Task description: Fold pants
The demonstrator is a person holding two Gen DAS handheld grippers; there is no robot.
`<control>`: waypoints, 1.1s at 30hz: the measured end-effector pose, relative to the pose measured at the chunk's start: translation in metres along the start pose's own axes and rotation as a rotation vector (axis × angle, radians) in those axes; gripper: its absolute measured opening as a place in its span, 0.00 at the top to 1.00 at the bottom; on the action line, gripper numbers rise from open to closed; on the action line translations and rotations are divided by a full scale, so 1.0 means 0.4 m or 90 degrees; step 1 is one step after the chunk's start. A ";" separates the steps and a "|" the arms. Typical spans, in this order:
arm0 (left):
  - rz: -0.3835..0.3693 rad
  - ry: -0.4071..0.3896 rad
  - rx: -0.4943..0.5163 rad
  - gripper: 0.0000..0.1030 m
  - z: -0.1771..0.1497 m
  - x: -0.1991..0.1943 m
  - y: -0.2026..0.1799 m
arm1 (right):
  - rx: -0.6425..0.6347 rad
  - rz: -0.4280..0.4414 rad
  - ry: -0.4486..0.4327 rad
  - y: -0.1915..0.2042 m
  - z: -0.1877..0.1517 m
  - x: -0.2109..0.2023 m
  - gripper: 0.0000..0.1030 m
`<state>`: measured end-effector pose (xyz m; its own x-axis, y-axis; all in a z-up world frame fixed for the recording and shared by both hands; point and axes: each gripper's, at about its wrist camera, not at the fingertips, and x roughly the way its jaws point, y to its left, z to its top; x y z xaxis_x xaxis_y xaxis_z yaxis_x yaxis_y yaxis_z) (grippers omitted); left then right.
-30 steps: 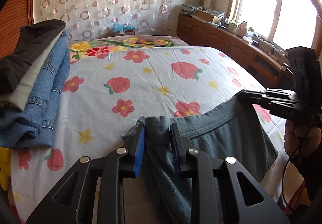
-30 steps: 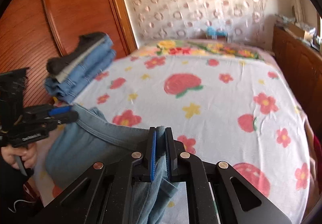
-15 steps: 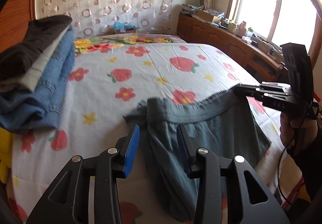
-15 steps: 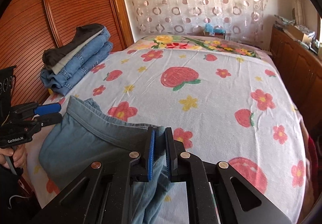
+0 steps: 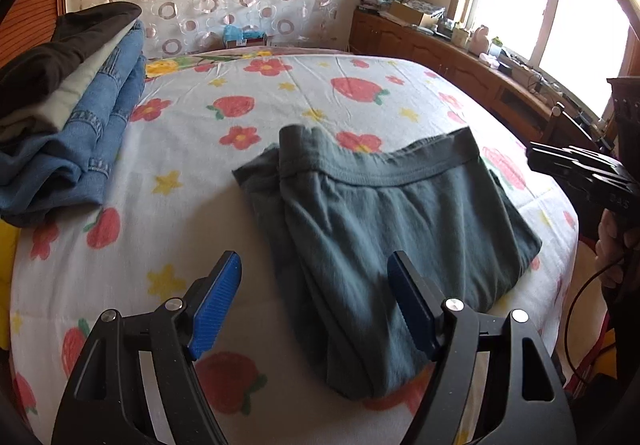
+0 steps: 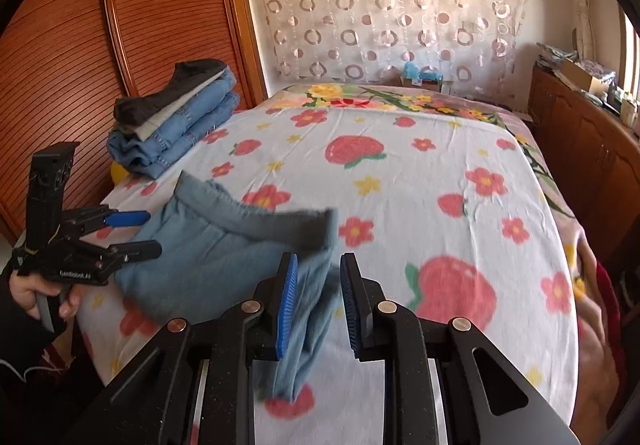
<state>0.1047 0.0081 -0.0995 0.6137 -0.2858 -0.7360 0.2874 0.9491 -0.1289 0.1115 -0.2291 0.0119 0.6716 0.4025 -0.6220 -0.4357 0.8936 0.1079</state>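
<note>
A: Where are the pants (image 5: 384, 213) sitting, and how much room is lying around them?

B: They are lying folded on the bed (image 5: 192, 213) near its foot edge, waistband toward twelve o'clock in the left wrist view. Their lower fold is hanging just at the bed's near edge. From twelve to two o'clock the strawberry sheet is lying bare right up to the flowered pillow end.

A: And the sides?

B: At nine to ten o'clock a stack of folded jeans (image 5: 80, 149) is sitting by the bed's left edge, well apart from the pants. A wooden cabinet (image 5: 460, 57) is running along the right side under the window, with boxes and small items I cannot make out on top.

A: What are the claws doing?

B: The left claw (image 5: 314, 301) is standing wide apart after just opening, its blue pads (image 5: 216, 305) clear of the cloth, though the pants are lying between them. The right claw (image 6: 318, 301) has just been opening too; its jaws are standing a little apart, with a blurred fold of the pants between them, not pinched.

A: Any writing?

B: Small white lettering is showing on the left claw's body in the right wrist view, too small to read.
</note>
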 end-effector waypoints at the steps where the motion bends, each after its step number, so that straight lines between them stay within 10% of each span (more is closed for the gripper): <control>1: 0.003 0.000 -0.001 0.26 -0.004 -0.002 0.000 | 0.001 0.001 0.003 0.001 -0.010 -0.007 0.78; 33: 0.008 0.008 0.004 0.26 -0.080 -0.038 -0.008 | 0.027 0.032 0.082 0.026 -0.109 -0.012 0.76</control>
<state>0.0710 0.0135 -0.1091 0.6082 -0.2720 -0.7458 0.2843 0.9518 -0.1153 0.0775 -0.2303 -0.0176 0.5663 0.4207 -0.7087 -0.4389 0.8818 0.1728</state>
